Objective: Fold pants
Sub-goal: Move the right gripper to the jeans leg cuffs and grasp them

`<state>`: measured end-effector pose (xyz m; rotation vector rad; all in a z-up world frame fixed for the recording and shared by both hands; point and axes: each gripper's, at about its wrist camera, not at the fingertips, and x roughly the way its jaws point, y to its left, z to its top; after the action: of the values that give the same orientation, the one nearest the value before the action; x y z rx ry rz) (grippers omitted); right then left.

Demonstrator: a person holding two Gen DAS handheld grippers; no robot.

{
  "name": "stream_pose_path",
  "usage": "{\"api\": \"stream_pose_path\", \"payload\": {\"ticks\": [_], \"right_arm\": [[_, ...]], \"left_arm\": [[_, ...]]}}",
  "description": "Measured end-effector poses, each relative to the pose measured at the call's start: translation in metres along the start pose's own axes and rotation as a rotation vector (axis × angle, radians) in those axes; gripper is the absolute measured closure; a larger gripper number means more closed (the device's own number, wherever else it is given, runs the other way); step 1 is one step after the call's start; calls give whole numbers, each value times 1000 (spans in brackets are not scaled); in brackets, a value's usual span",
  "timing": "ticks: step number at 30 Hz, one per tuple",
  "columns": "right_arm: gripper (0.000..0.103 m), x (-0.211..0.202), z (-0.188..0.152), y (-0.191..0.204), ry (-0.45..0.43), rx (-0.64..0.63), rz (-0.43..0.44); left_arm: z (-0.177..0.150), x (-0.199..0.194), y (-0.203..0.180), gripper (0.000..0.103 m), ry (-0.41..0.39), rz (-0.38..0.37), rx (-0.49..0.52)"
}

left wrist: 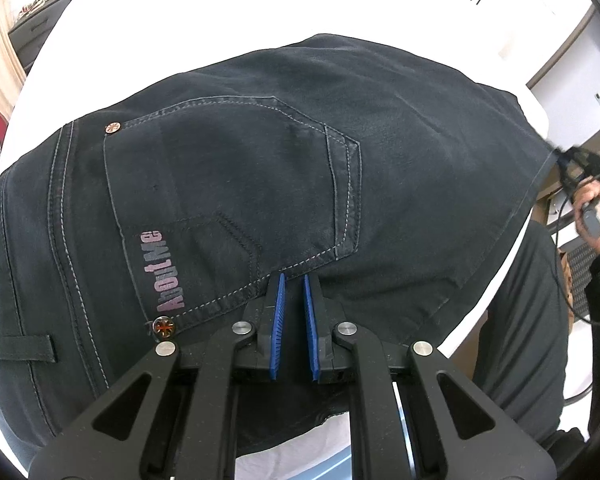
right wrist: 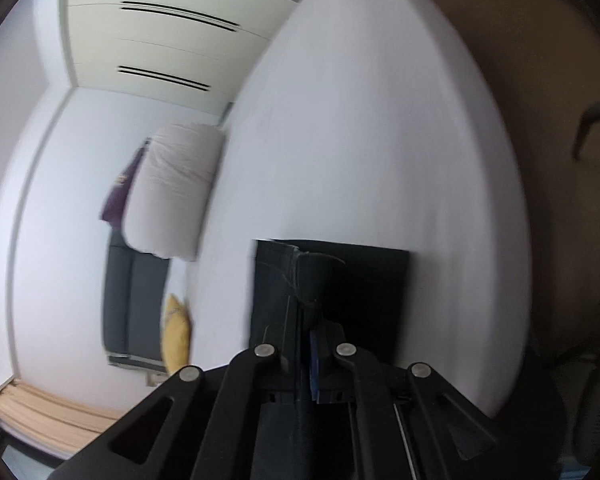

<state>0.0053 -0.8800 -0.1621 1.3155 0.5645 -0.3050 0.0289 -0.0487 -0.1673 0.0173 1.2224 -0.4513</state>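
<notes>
Dark navy pants (left wrist: 260, 168) lie spread on the white table (left wrist: 180, 28), back pocket with an "AboutMe" label facing up. My left gripper (left wrist: 294, 280) hovers just over the pocket's lower edge, its blue pads a small gap apart, holding nothing. In the left wrist view the right gripper (left wrist: 580, 168) is at the pants' far right corner, gripping the hem. In the right wrist view my right gripper (right wrist: 306, 320) is shut on a dark fold of the pants (right wrist: 284, 280), which hangs in front of the white table (right wrist: 380, 140).
A person's hand and dark sleeve (left wrist: 596, 216) are at the right in the left wrist view. A white pillow (right wrist: 176, 184), a dark sofa (right wrist: 132, 304) and a yellow cushion (right wrist: 176, 332) lie beyond the table in the right wrist view.
</notes>
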Motion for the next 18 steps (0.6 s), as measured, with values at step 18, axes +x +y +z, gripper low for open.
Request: {"api": "stream_pose_path", "payload": {"ticks": [18], "right_arm": [[99, 39, 19, 13, 110, -243, -258]], "left_arm": [[-4, -6, 16, 93, -7, -53, -32]]}}
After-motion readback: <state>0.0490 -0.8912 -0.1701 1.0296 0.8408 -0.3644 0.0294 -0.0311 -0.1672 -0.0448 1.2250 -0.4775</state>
